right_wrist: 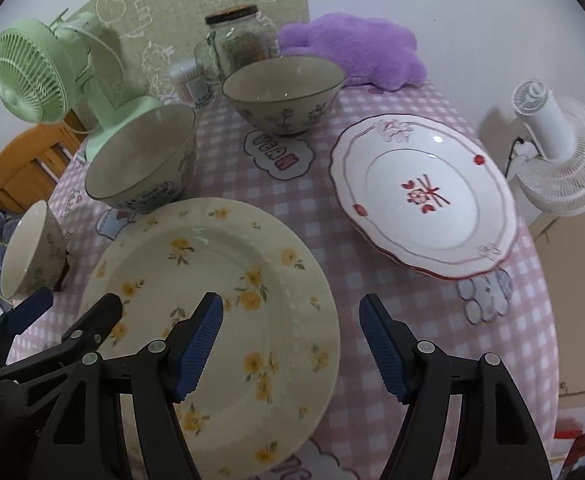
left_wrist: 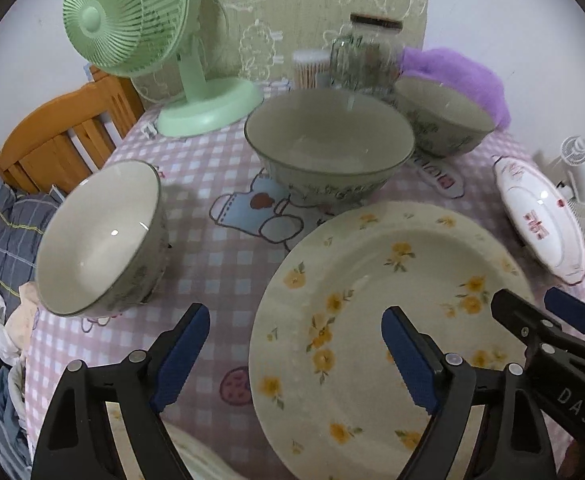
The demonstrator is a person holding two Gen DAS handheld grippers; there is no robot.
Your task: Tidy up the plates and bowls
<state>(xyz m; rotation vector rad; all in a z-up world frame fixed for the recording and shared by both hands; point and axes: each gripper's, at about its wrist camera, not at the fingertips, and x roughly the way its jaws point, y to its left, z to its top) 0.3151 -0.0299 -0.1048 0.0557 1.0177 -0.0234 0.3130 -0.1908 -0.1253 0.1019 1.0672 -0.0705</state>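
Observation:
A cream plate with yellow flowers (left_wrist: 376, 320) (right_wrist: 228, 300) lies at the table's near edge. A white plate with red trim (right_wrist: 424, 196) (left_wrist: 540, 220) lies to its right. A large grey bowl (left_wrist: 328, 148) (right_wrist: 144, 160) stands behind the flowered plate, a second bowl (left_wrist: 444, 116) (right_wrist: 284, 92) further back, a small bowl (left_wrist: 100, 236) (right_wrist: 32, 252) at the left. My left gripper (left_wrist: 296, 344) is open, straddling the flowered plate's left rim. My right gripper (right_wrist: 292, 328) is open over that plate's right rim. Both are empty.
A green fan (left_wrist: 140, 28) (right_wrist: 40, 76), a glass jar (left_wrist: 364, 56) (right_wrist: 244, 36), a cotton-swab tub (left_wrist: 310, 68) and a purple plush (right_wrist: 356, 48) stand at the back. A white fan (right_wrist: 560, 152) sits off the right edge, a wooden chair (left_wrist: 60, 136) at left.

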